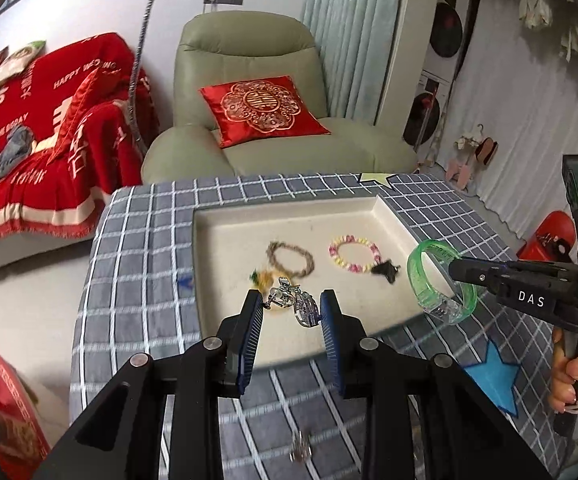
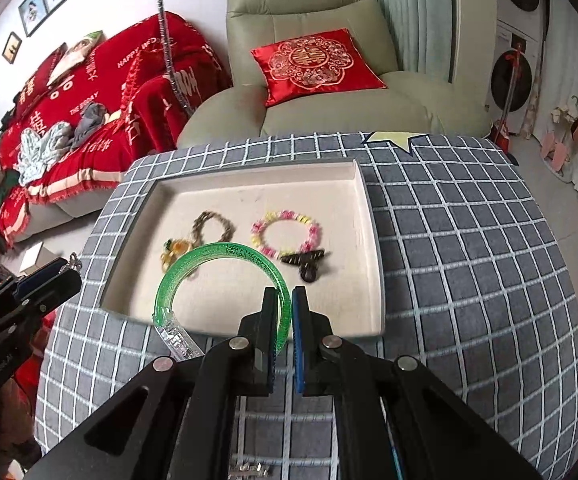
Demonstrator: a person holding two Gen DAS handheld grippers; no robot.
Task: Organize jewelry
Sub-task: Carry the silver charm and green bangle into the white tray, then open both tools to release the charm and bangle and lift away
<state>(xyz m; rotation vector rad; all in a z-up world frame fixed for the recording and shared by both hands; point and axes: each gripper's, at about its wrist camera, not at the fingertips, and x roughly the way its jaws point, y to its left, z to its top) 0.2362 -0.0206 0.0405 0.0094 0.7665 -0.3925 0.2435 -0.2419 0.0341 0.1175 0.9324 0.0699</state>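
Note:
My left gripper [image 1: 291,310] hangs over the near edge of the cream tray [image 1: 209,240], its blue pads shut on a silver ornament [image 1: 303,306]. My right gripper [image 2: 287,308] is shut on a translucent green bangle [image 2: 225,246], which hangs above the tray's near part [image 2: 365,200]. In the left wrist view the bangle [image 1: 413,276] and right gripper [image 1: 455,270] come in from the right. Lying in the tray are a brown bead bracelet [image 2: 213,226], a pink and yellow bead bracelet [image 2: 285,232], a black piece [image 2: 307,264] and an amber piece [image 2: 175,252].
The tray rests on a table under a grey checked cloth [image 2: 449,260] with a blue star [image 1: 497,376] and a yellow star [image 2: 393,138]. Another small silver piece [image 1: 301,448] lies on the cloth near me. Behind stand a green armchair [image 2: 329,112] and a red-covered sofa.

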